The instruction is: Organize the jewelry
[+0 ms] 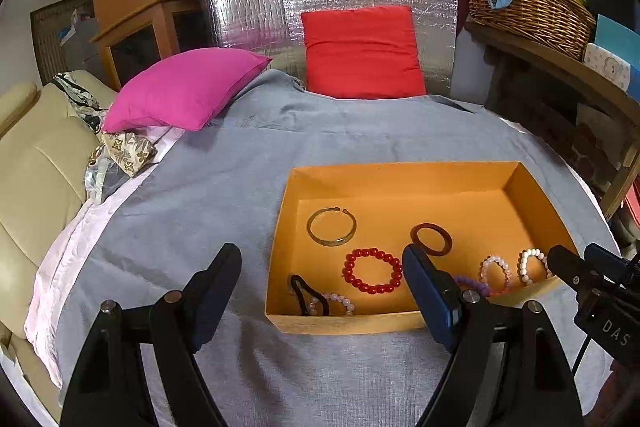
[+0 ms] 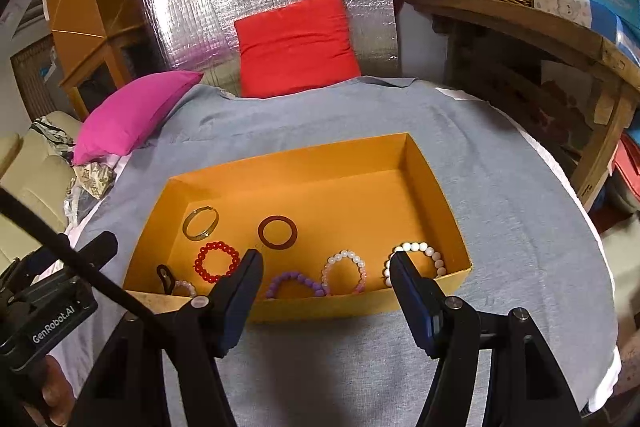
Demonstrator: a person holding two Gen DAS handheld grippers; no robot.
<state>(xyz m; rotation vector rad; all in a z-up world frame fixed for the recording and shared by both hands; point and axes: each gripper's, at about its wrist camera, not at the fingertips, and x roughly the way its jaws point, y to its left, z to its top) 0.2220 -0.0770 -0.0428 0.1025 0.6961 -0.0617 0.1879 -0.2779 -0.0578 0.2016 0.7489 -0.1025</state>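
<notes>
Both grippers hang wide open and empty near the front wall of the box (image 2: 436, 187): the left gripper (image 1: 320, 267) toward its left end, the right gripper (image 2: 326, 267) over the front rim. All the jewelry lies inside on the floor, mostly crowded along that wall, and this is the likely trouble: a finger going for the purple bracelet (image 2: 296, 283) could catch the pink one (image 2: 345, 273) touching it, or shove the light cardboard across the grey cloth (image 2: 500, 167). Count: 1 box, 2 grippers, 1 gold bangle (image 1: 331, 226), 1 brown ring (image 2: 277, 231), 5 bead bracelets including red (image 2: 216, 262), white (image 2: 416, 263) and a small pale one (image 1: 340, 301), and 1 black loop (image 1: 306, 293), perhaps a hair tie.
</notes>
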